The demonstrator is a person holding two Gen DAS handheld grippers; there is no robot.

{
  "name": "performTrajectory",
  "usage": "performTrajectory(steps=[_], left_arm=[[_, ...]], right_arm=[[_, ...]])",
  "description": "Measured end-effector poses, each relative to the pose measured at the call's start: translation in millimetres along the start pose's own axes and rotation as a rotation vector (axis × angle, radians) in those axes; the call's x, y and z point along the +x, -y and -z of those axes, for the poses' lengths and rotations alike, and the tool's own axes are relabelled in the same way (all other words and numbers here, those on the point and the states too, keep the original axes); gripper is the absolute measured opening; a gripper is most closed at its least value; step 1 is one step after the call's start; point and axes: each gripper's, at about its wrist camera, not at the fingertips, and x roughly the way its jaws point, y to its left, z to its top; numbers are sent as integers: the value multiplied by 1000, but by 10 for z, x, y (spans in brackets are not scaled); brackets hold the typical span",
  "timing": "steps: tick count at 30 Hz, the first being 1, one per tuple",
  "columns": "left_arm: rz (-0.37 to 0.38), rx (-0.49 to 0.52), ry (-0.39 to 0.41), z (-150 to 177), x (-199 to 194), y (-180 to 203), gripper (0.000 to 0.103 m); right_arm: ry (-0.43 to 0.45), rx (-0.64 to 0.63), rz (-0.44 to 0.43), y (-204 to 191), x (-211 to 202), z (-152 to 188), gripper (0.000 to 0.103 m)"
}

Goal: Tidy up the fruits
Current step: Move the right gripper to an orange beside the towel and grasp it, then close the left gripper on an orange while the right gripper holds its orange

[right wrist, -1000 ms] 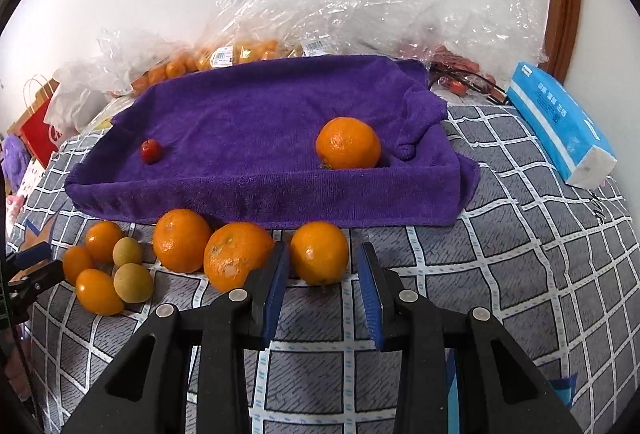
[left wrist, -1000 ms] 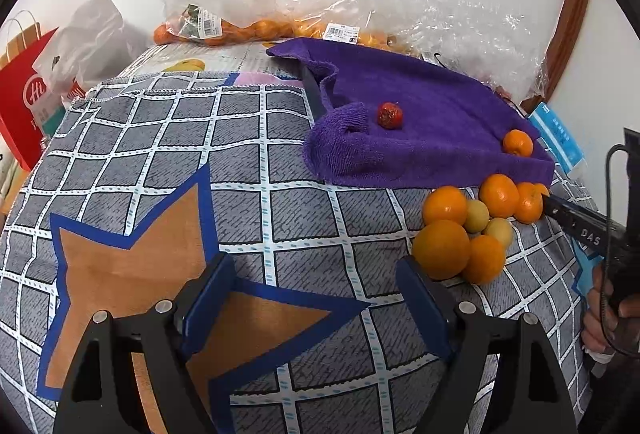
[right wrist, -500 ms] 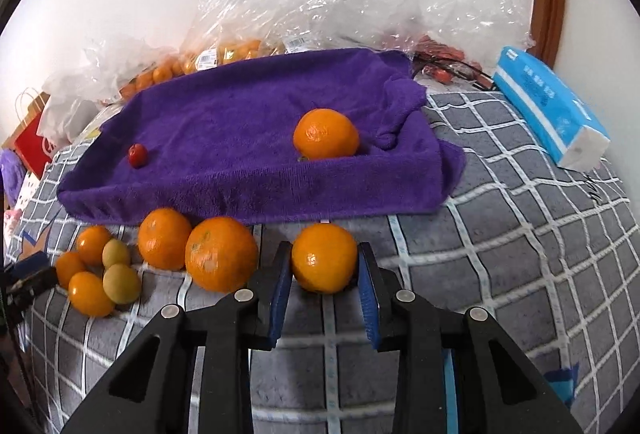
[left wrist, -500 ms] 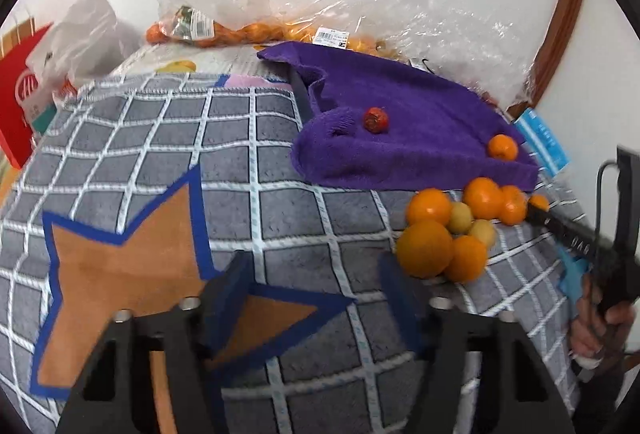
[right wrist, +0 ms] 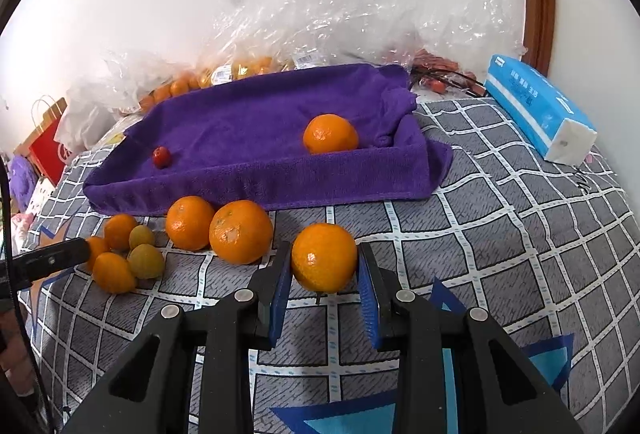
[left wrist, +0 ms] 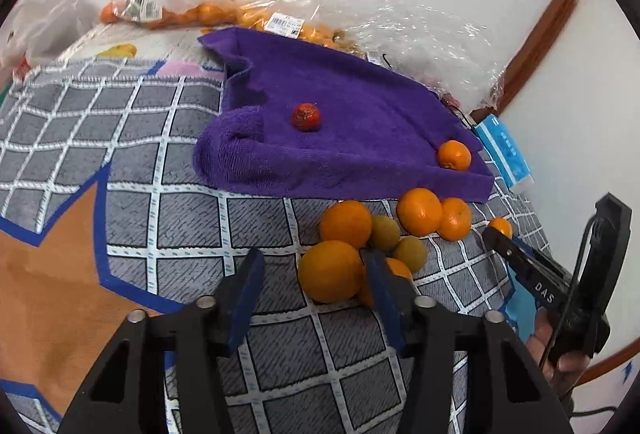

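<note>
My right fingers [right wrist: 324, 276] bracket an orange [right wrist: 324, 257] on the checked blanket [right wrist: 500, 234], just in front of the purple towel [right wrist: 248, 138]; can't tell if the pads touch it. Left fingers [left wrist: 316, 288] spread wide at the fruit pile [left wrist: 360, 250], gripping nothing.

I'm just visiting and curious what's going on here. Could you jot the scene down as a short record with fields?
Surface: checked grey blanket
Tray: purple towel shaped into a tray
In tray: one orange, one small red fruit
Outside tray: loose oranges and two greenish fruits in front of it
Right hand-held gripper: fingers on either side of an orange; contact unclear
Left hand-held gripper: open, near a big orange
Background: plastic bags, blue tissue pack
</note>
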Motion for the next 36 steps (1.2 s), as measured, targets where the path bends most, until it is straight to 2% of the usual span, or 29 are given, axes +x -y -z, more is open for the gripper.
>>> performTrajectory(steps=[1, 3, 7, 11, 12, 14, 16, 24, 25, 26, 27, 29, 31, 33, 35, 36], left_arm=[[17, -13, -2, 10, 7, -14, 44], [62, -46, -8, 2, 23, -50, 34], [88, -72, -14, 3, 29, -85, 33], [94, -81, 2, 14, -100, -113, 33], [92, -79, 12, 13, -158, -125, 29], [24, -55, 39, 10, -263, -129, 19], [-35, -13, 41, 35, -297, -141, 19], [43, -51, 32, 45, -324, -247, 22], [57, -48, 30, 41, -329, -230, 23], [62, -46, 30, 37, -325, -210, 31], [51, -43, 30, 38, -312, -188, 41], [2, -18, 34, 43, -272, -141, 44], [-24, 12, 27, 56, -210, -100, 45], [-66, 42, -14, 65, -101, -56, 43], [-106, 73, 6, 81, -92, -11, 42], [-130, 89, 8, 87, -89, 15, 34]], right_arm=[[-1, -2, 0, -7, 4, 4, 32], [-2, -7, 5, -20, 9, 5, 32], [-6, -2, 8, -23, 12, 10, 32], [-8, 2, 23, -23, 15, 13, 32], [-6, 2, 27, -27, 11, 13, 32], [-6, -1, 30, -34, 16, 11, 32], [-17, -5, 34, -41, 39, 10, 32], [-22, -11, 37, -49, 58, 13, 32], [-22, -8, 35, -47, 58, 13, 32], [-22, -6, 33, -44, 57, 13, 32], [-21, -4, 30, -39, 57, 13, 32], [-18, -1, 26, -35, 51, 16, 32], [-16, 3, 26, -23, 48, 16, 32], [-14, 8, 24, -13, 46, 16, 32], [-17, 9, 22, -19, 50, 17, 32], [-20, 6, 22, -30, 57, 17, 32]])
